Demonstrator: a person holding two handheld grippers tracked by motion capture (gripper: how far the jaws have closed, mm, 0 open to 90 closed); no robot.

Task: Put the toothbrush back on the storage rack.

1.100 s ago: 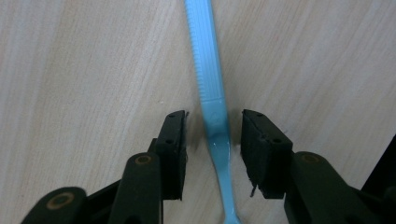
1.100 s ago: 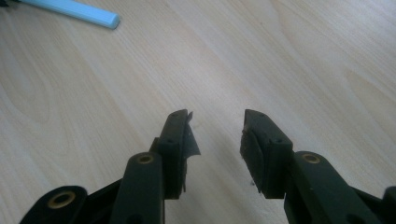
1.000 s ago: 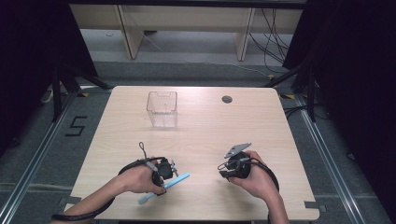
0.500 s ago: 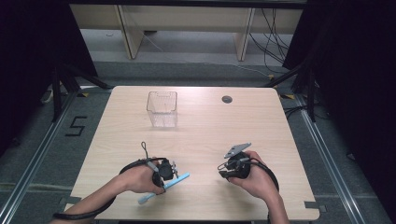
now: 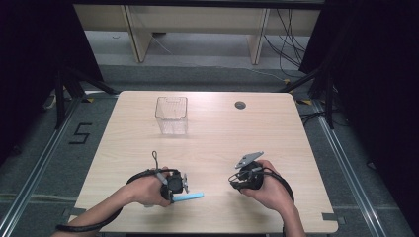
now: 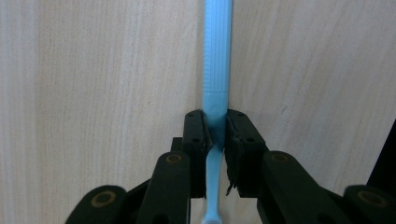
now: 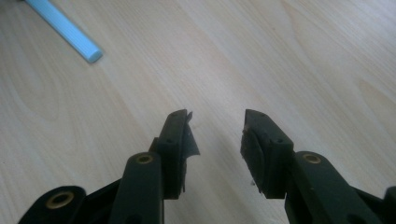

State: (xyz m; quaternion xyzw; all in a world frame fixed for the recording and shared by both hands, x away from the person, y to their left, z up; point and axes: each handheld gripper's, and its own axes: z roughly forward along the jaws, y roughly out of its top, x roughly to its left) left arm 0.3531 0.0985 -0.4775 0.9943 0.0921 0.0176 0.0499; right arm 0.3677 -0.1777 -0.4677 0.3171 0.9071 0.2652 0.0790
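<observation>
Gripping: left gripper (image 6: 215, 133) has its jaws just closed in on the slim light-blue plastic toothbrush (image 6: 216, 70), pads pinching its handle
Toothbrush spot: lying flat on the pale wooden table (image 5: 212, 143), near the front edge, long end poking out past the jaws
Right gripper (image 7: 215, 128): jaws apart, nothing between them, just hanging over bare wood
Further back: clear square plastic container (image 5: 171, 114), well apart from both hands

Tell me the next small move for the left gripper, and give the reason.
Probably lift the blue toothbrush straight up off the table. The left gripper has just been closing its jaws, and its pads now press on the handle from both sides, so the grip looks set. The clear container stands farther back on the table, a likely place for it. The right gripper is open and holds nothing.
</observation>
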